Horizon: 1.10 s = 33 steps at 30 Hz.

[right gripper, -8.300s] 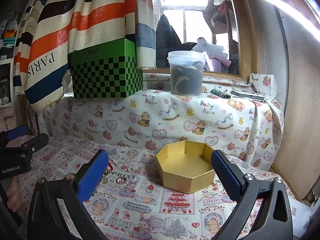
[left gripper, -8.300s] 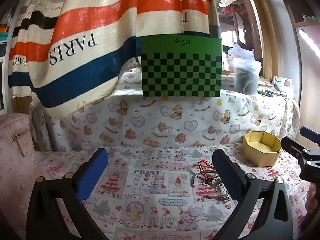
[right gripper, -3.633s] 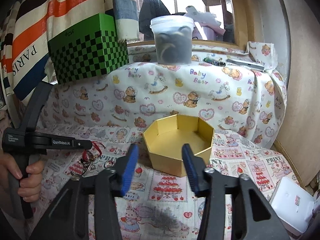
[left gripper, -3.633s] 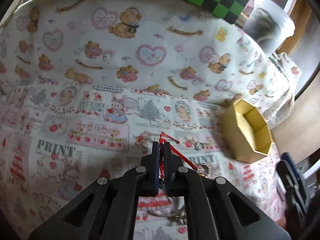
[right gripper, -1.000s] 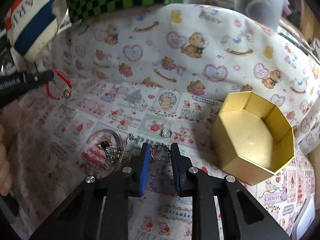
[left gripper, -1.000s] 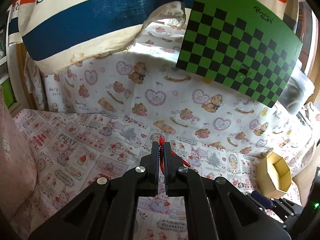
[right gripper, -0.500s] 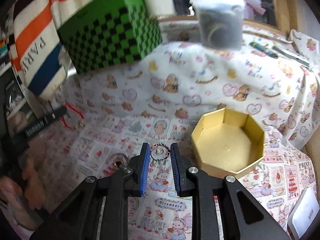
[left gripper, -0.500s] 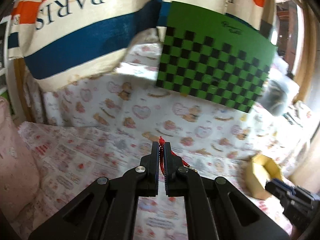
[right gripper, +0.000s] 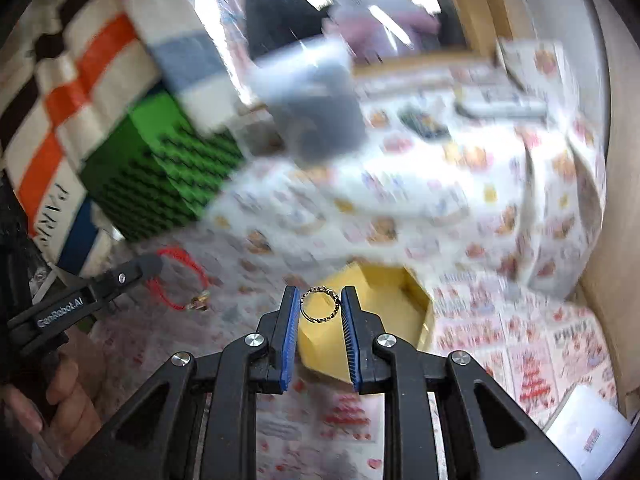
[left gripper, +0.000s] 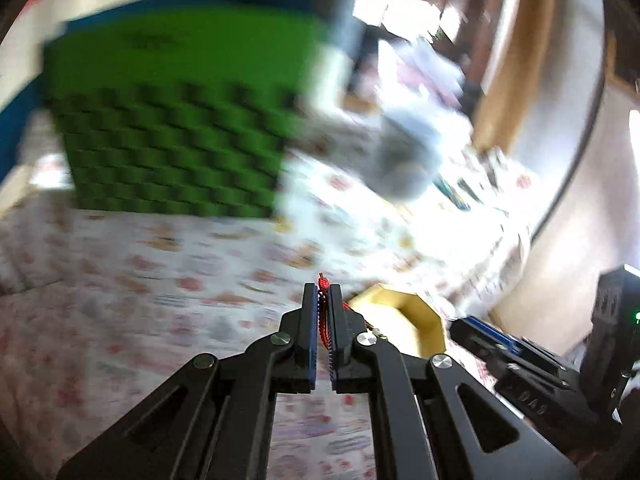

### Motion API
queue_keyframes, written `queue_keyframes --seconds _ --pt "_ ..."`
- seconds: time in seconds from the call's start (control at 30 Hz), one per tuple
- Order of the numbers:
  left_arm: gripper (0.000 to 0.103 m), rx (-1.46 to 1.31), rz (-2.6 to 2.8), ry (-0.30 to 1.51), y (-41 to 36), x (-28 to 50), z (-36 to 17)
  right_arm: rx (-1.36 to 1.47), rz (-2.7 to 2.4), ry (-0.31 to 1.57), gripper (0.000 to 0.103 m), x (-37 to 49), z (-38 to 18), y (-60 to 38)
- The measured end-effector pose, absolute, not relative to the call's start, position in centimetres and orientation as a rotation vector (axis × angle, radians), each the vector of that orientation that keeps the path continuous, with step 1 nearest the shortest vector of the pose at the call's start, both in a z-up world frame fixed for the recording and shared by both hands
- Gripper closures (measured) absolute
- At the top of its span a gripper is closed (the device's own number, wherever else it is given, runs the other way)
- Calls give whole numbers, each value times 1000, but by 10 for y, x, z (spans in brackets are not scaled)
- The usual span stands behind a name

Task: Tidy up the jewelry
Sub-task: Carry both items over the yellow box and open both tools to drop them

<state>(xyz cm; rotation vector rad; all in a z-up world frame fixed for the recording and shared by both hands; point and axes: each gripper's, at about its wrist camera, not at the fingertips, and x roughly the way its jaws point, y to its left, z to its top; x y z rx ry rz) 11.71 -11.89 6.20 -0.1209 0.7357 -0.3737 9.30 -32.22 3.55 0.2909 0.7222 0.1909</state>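
While both grippers carry jewelry toward the gold hexagonal box [right gripper: 404, 300], I keep each grip firm until it is over the opening.
Right gripper [right gripper: 320, 306] clamps a beaded ring [right gripper: 320, 305], box just beyond its tips; left gripper [left gripper: 324, 300] pinches a red cord bracelet [right gripper: 176, 280], box [left gripper: 416, 320] just right of it.

A lived-in room of a home, by the look of it. A cotton cloth printed with teddy bears and hearts [right gripper: 460, 200] is draped over the counter and up onto a wooden-framed window [right gripper: 472, 12] ledge. A woven bag striped in orange, cream, black and blue [right gripper: 80, 80] hangs beside a green box with a black checker pattern [left gripper: 176, 128]. A blurred lidded plastic tub [right gripper: 316, 108] stands on the ledge, and a yellow octagonal cardboard box [right gripper: 392, 300] sits open on the cloth.
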Motion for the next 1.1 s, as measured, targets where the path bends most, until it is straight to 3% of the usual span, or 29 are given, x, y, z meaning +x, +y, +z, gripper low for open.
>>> queue_keyframes --seconds 0.27,0.6,0.83,0.87,0.97,1.07,1.1 --pt "100 -135 -459 858 -171 146 6 351 156 796 80 104 12 -344" --pt "99 -186 -519 847 -174 144 -8 300 111 833 80 110 -4 -336" --pt "75 -132 -440 778 -146 125 10 307 128 804 80 105 1 -337" --pt "71 -119 -421 766 -141 121 13 311 129 805 77 105 3 -337" --pt "67 -62 -353 725 -124 109 24 318 121 786 56 104 6 -337" --pt "57 -14 -283 653 -100 92 38 296 121 761 54 100 10 -334" --pt "49 -2 -251 630 -93 88 41 296 123 757 54 99 11 -333"
